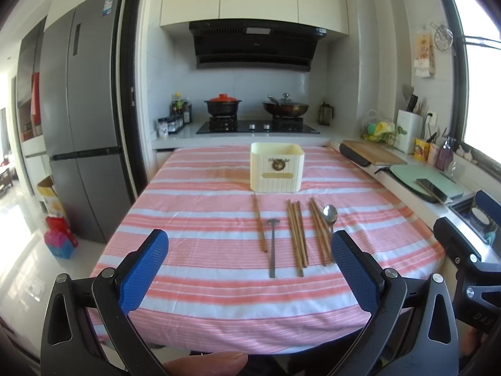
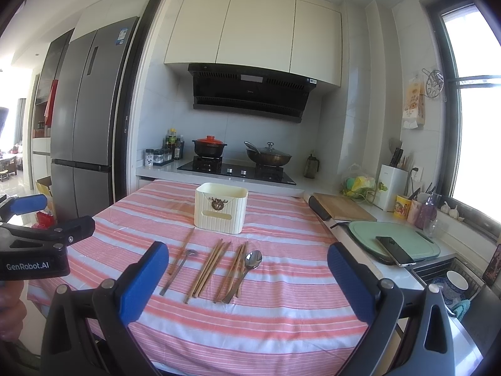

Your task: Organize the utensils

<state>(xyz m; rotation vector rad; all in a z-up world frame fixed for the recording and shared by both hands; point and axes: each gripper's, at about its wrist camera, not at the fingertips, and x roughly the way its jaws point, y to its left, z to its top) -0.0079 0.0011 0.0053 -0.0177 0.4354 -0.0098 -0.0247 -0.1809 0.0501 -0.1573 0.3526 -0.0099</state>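
A cream utensil holder (image 1: pixel 277 167) (image 2: pixel 221 208) stands on the pink-striped tablecloth (image 1: pixel 200 216) (image 2: pixel 281 307). In front of it lie wooden chopsticks in three groups: one at the left (image 1: pixel 259 224) (image 2: pixel 182 254), one in the middle (image 1: pixel 296 237) (image 2: pixel 208 268) and one at the right (image 1: pixel 320 231) (image 2: pixel 233 270). A small dark spoon (image 1: pixel 272 244) (image 2: pixel 178 271) and a shiny metal spoon (image 1: pixel 330 214) (image 2: pixel 252 261) lie among them. My left gripper (image 1: pixel 250 263) and right gripper (image 2: pixel 249 272) are both open, empty, held above the table's near edge.
A counter on the right holds a wooden board (image 2: pixel 343 208), a green board (image 2: pixel 394 239) with a phone (image 2: pixel 395 250), and jars. A stove with pots (image 1: pixel 256 119) stands behind the table. A fridge (image 1: pixel 81 119) stands left. The left gripper's body (image 2: pixel 34 244) shows in the right wrist view.
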